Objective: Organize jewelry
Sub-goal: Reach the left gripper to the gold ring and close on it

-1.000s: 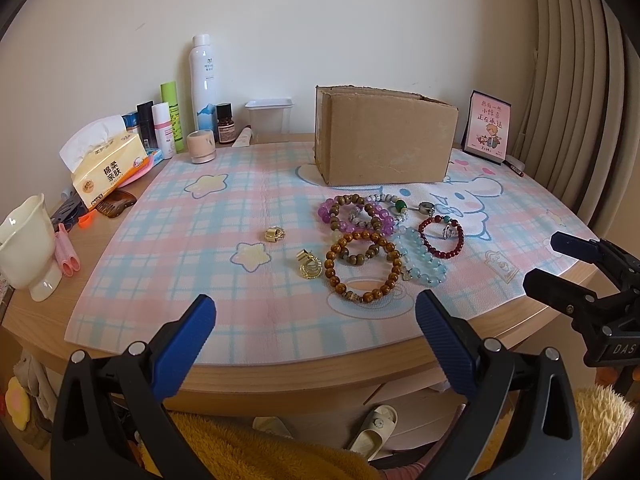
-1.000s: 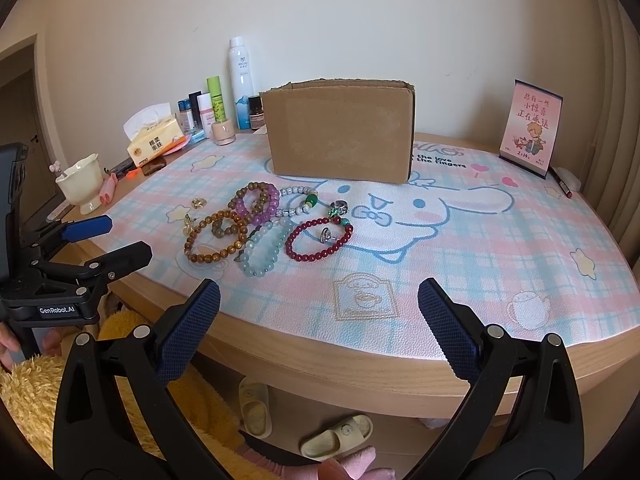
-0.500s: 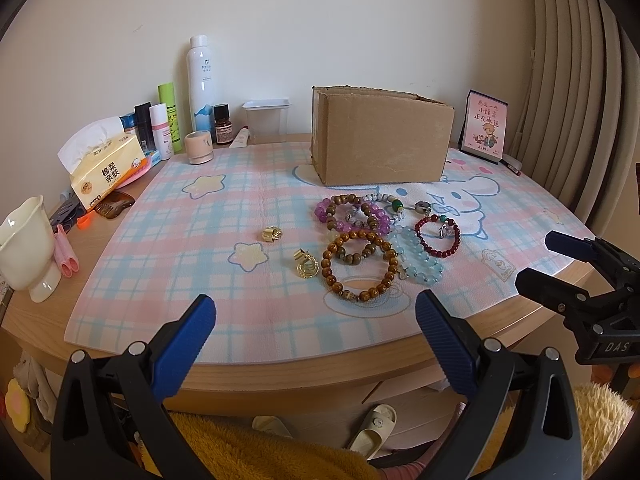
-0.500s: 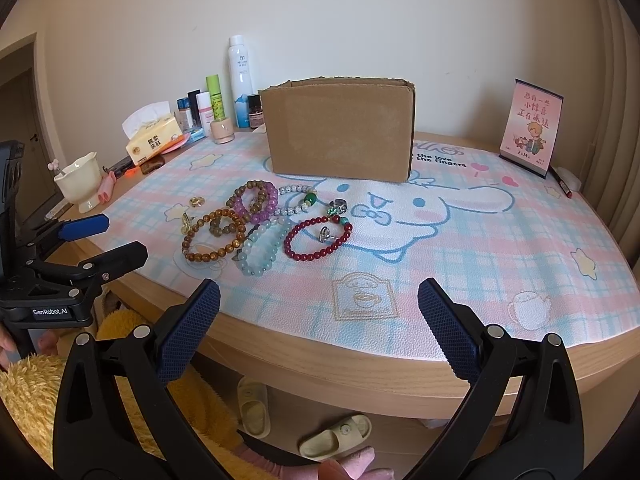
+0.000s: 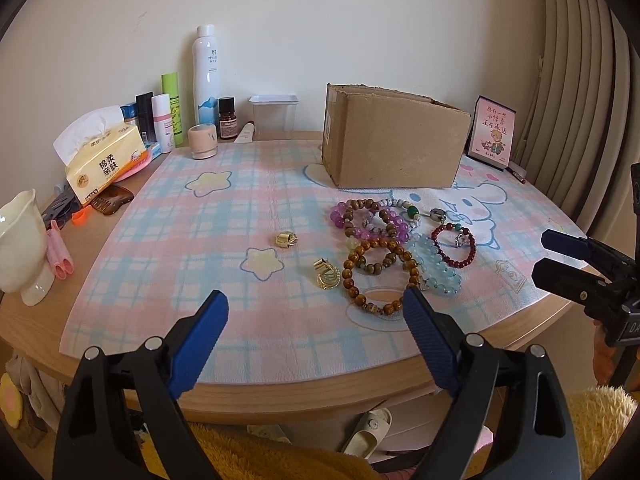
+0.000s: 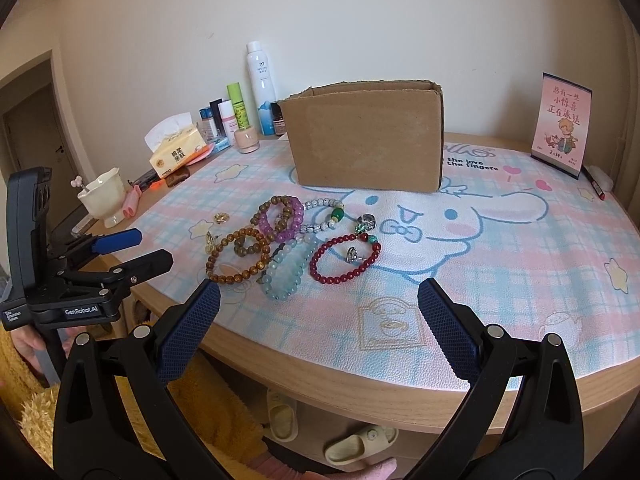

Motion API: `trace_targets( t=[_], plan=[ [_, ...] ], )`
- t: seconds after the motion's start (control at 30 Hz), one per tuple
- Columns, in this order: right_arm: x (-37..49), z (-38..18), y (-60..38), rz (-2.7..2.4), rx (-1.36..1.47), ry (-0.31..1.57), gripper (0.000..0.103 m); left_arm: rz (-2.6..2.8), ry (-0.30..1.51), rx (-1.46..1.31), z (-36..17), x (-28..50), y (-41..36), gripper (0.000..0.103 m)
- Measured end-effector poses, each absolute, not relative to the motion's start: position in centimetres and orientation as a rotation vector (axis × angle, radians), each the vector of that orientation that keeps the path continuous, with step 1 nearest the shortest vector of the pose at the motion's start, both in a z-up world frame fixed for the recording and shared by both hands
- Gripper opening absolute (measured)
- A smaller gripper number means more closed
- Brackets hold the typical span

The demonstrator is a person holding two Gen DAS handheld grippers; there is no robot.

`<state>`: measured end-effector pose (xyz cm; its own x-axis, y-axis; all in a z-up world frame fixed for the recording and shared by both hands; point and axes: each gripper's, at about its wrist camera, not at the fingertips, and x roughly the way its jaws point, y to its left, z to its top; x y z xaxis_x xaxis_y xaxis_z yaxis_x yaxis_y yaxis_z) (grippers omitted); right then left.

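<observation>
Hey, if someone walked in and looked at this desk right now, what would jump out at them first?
Most likely the cluster of beaded bracelets lying tangled on the pastel cartoon mat, near the desk's front edge, brown, purple, pale blue and dark red. Right behind them stands a plain cardboard box. Two small gold pieces lie apart on the mat to the left of the bracelets.

Home bedroom or dressing corner, wooden tabletop (image 5: 248, 398) with cartoon mat (image 5: 208, 216), skincare bottles (image 5: 206, 70), tissue pack (image 5: 105, 162), slippers (image 6: 360, 442) underneath
</observation>
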<state>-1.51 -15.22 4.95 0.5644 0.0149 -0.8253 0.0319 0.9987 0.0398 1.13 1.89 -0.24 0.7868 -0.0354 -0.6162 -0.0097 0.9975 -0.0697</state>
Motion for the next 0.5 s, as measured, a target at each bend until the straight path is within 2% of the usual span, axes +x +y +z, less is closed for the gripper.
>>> trace_targets(
  t=[0.07, 0.1, 0.23, 0.3, 0.5],
  plan=[
    [-1.0, 4.8, -15.3, 0.005, 0.051, 0.982, 0.094, -0.018, 0.671, -0.071, -0.4, 1.6, 2.1, 0.077],
    [-0.8, 4.7, -15.4, 0.014, 0.05, 0.986, 0.09, -0.02, 0.672, -0.072, -0.5, 1.9, 2.2, 0.072],
    [0.4, 3.9, -15.6, 0.055, 0.052, 1.013, 0.076, -0.037, 0.689, -0.088, -0.9, 3.1, 2.6, 0.063],
    [1.0, 3.4, -15.6, 0.068, 0.052, 1.03, 0.065, -0.046, 0.707, -0.108, -1.3, 3.9, 2.9, 0.055],
    [2.6, 2.2, -16.3, 0.07, 0.052, 1.058, 0.049, -0.047, 0.715, -0.12, -1.9, 5.3, 3.2, 0.054]
  ],
)
